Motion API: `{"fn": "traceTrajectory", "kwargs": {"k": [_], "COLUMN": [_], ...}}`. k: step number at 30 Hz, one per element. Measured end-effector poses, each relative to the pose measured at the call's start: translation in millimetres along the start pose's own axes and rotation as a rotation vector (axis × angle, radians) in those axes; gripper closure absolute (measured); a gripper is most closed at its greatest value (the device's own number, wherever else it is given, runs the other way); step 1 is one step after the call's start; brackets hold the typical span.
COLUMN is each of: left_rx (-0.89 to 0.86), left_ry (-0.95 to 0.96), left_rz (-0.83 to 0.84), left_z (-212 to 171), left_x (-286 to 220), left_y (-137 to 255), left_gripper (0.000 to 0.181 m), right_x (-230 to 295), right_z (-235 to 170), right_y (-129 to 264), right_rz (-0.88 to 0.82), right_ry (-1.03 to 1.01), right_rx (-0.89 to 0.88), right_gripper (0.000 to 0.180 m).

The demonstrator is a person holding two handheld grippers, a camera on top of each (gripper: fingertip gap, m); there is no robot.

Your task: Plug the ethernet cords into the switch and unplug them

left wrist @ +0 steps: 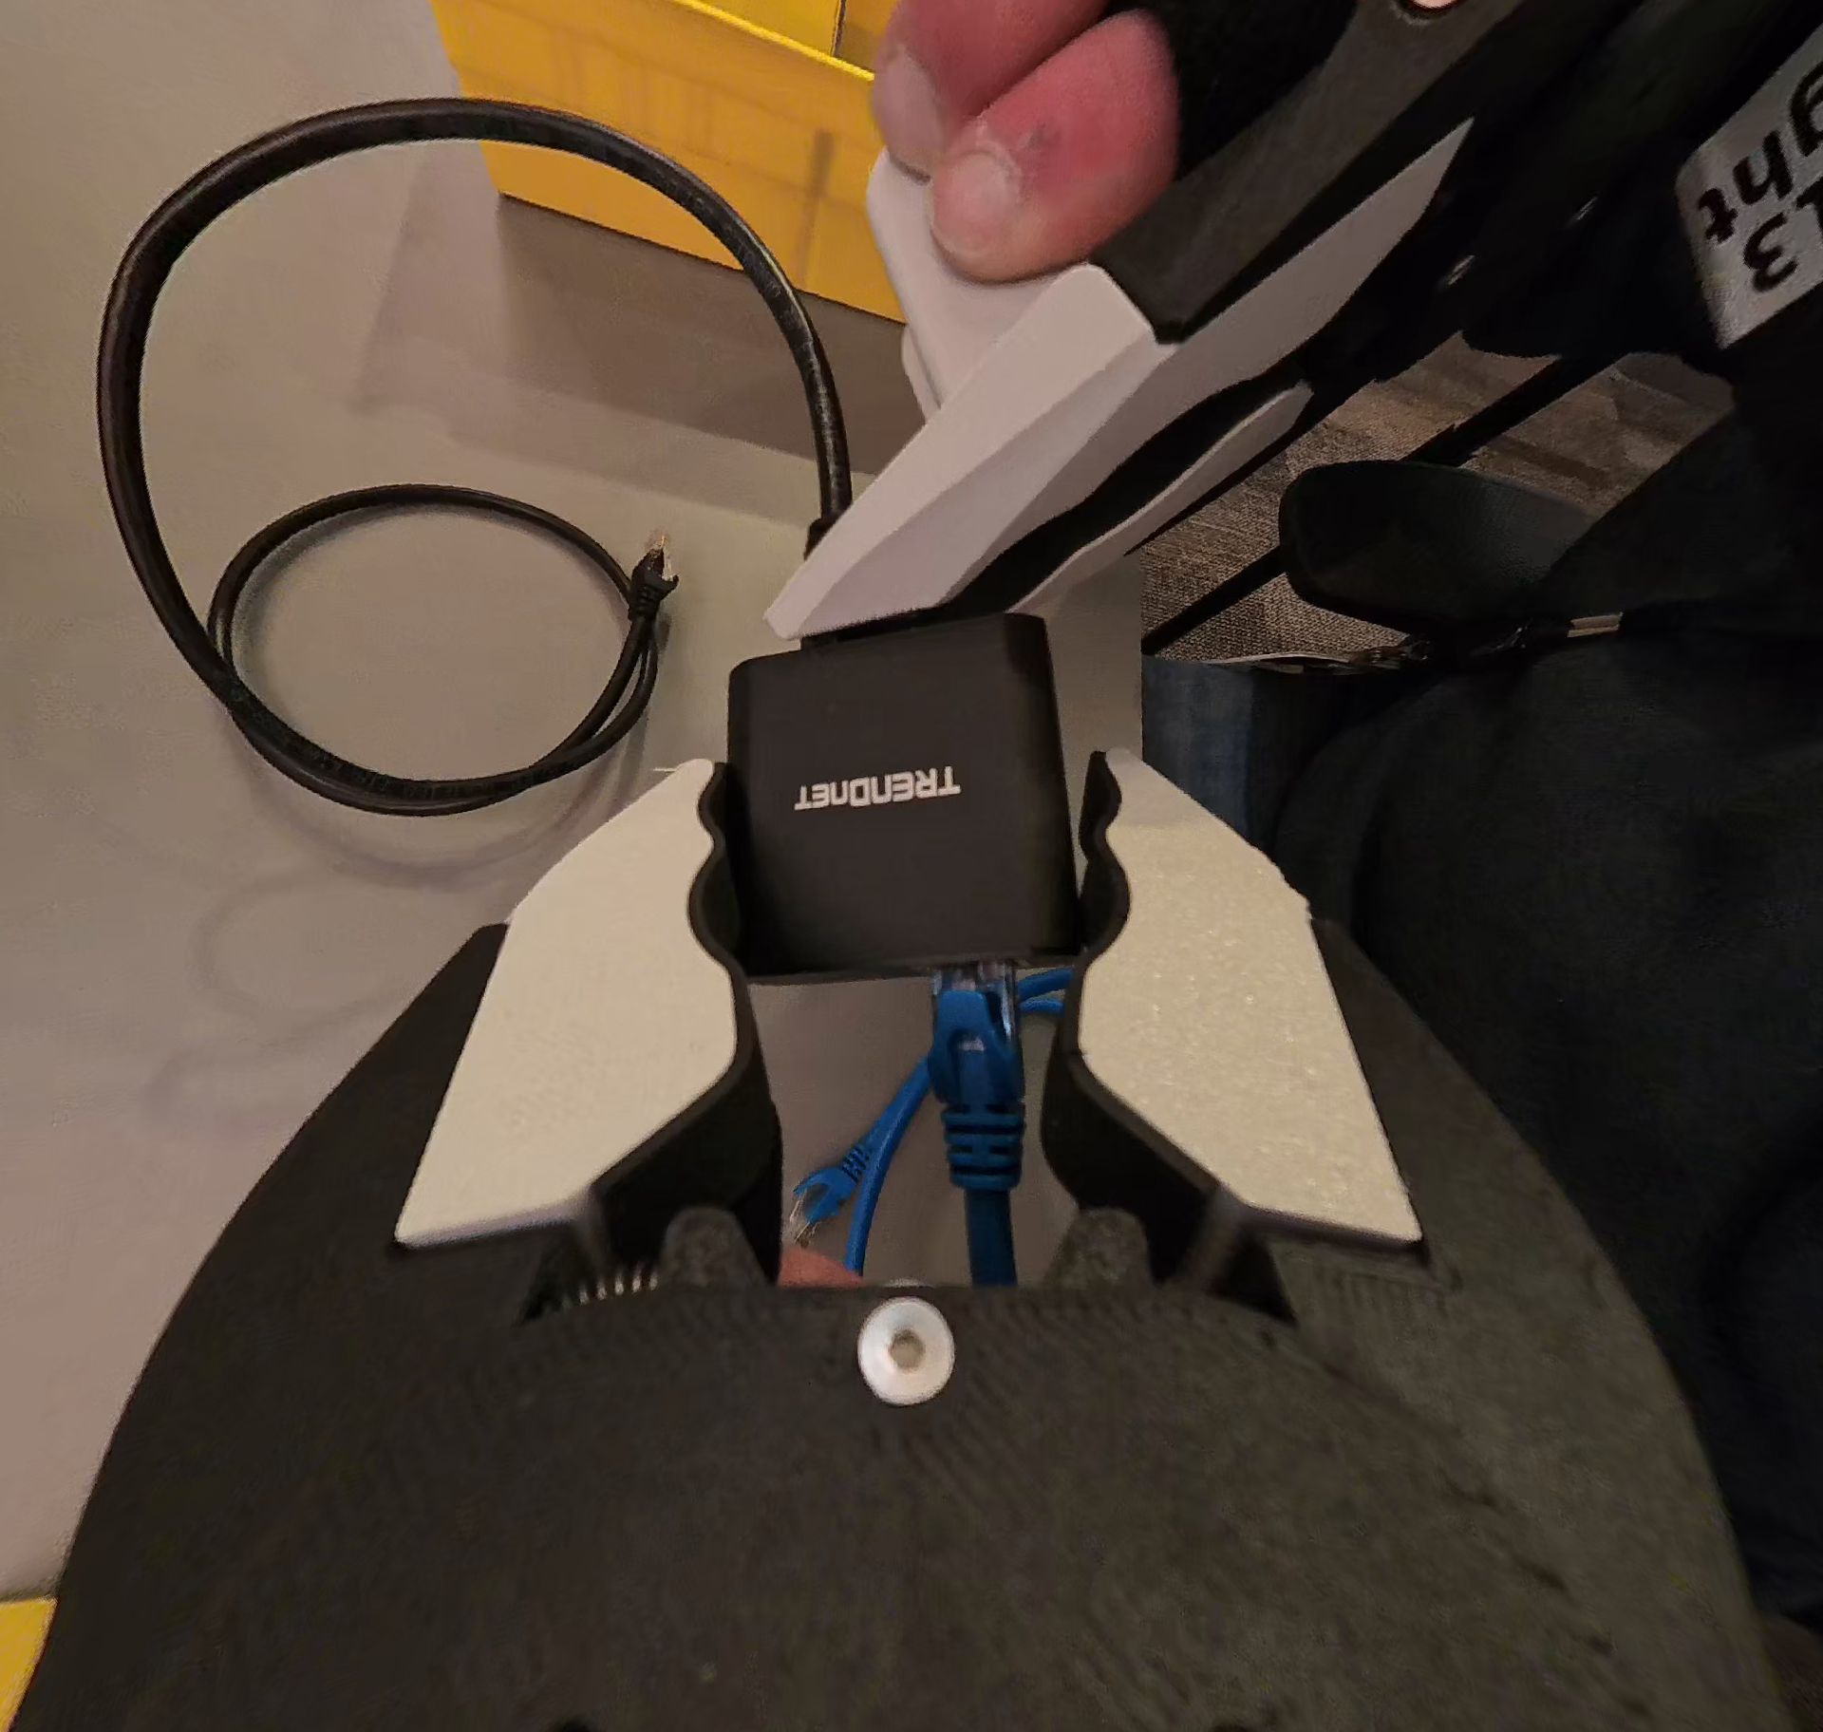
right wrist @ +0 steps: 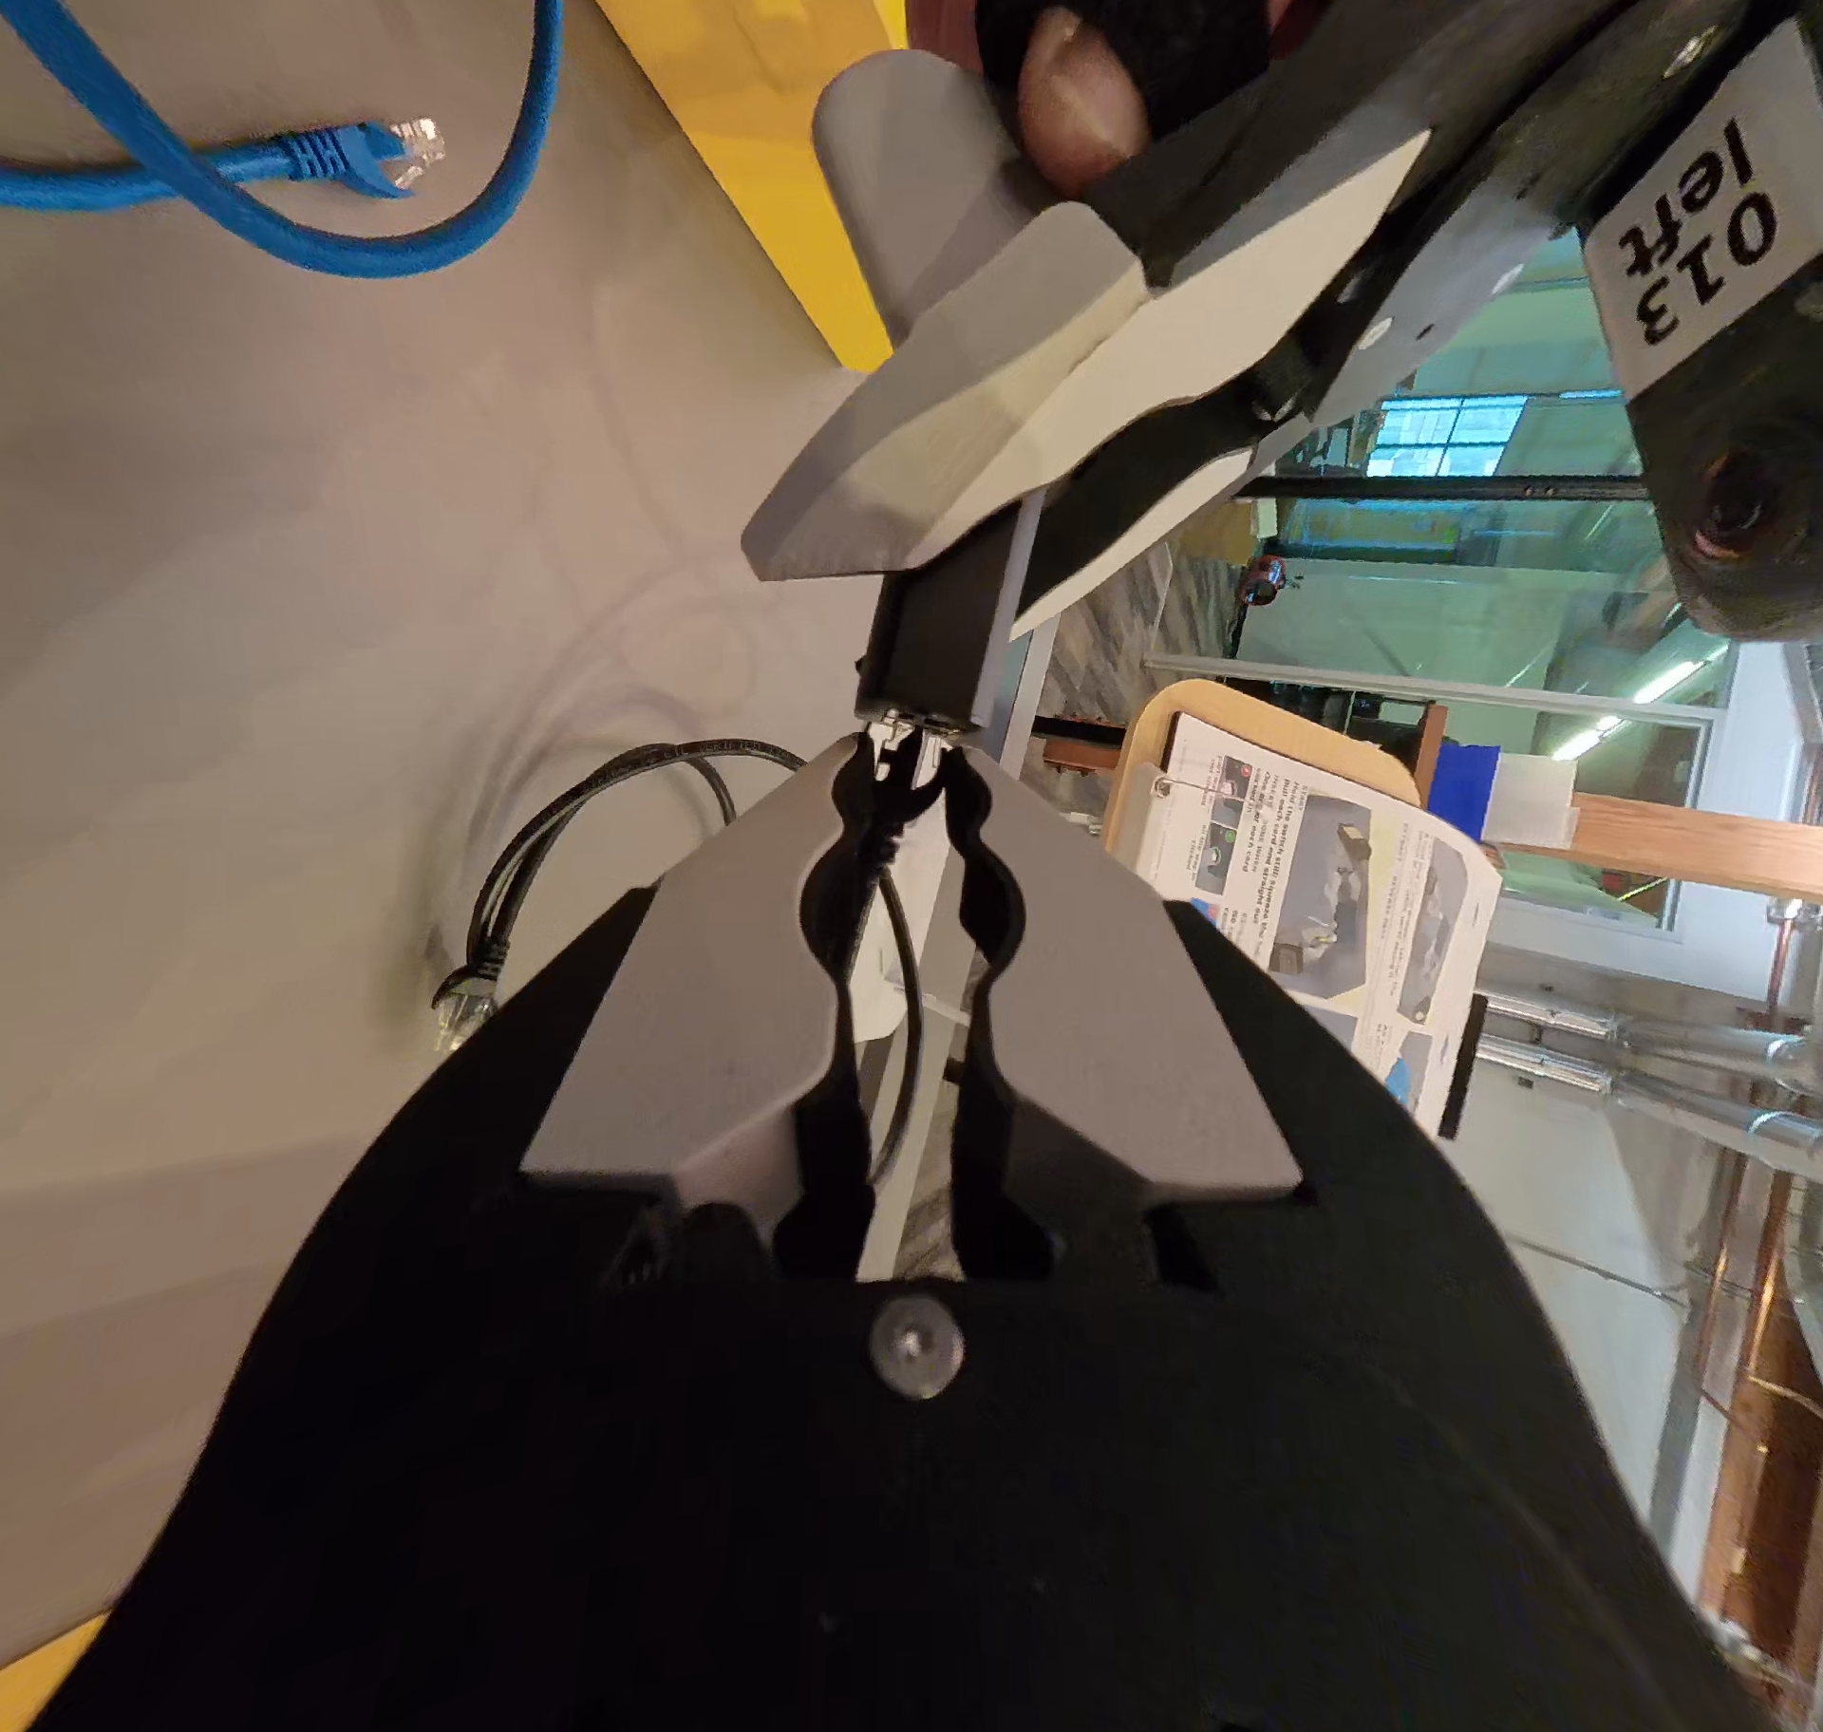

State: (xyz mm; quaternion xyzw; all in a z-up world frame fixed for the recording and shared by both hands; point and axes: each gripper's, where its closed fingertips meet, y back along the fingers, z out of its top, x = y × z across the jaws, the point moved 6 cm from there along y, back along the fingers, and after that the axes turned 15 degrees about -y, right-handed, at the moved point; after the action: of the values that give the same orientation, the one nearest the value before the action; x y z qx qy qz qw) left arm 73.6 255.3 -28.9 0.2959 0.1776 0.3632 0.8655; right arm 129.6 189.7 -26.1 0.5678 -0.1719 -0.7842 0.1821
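My left gripper (left wrist: 908, 777) is shut on the sides of the small black switch (left wrist: 893, 856) and holds it above the grey table. A blue ethernet cord (left wrist: 977, 1063) is plugged into the switch's near side; its other plug (left wrist: 824, 1191) hangs loose below. My right gripper (right wrist: 908, 757) is shut on the plug of the black ethernet cord (right wrist: 888, 797), right at the port face of the switch (right wrist: 927, 668). I cannot tell how deep the plug sits. The rest of the black cord (left wrist: 178, 540) lies coiled on the table with its free plug (left wrist: 653, 572).
A yellow box (left wrist: 641, 106) stands at the back of the grey table (left wrist: 247, 994). The blue cord's loop (right wrist: 296, 234) lies on the table. Printed sheets on a wooden board (right wrist: 1322, 905) are beyond the table edge. A person's dark trousers (left wrist: 1529, 895) are at the right. The tips of both grippers are at nearly the same place.
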Motion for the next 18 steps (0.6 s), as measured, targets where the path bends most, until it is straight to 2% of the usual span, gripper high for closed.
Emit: {"fn": "traceTrajectory", "kwargs": {"k": [13, 18], "left_rx": [0.01, -0.052], "left_ry": [0.015, 0.031], "left_rz": [-0.058, -0.092], "left_z": [-1.8, -1.0], "left_x": [-3.8, -3.0], "left_y": [-5.8, -5.7], "left_gripper": [0.115, 0.114], "right_x": [5.8, 1.6], "right_z": [4.8, 4.1], "right_y": [3.0, 7.3], "right_rz": [0.114, 0.139], "right_ry": [0.091, 0.077], "right_rx": [0.085, 0.085], "right_gripper": [0.171, 0.17]}}
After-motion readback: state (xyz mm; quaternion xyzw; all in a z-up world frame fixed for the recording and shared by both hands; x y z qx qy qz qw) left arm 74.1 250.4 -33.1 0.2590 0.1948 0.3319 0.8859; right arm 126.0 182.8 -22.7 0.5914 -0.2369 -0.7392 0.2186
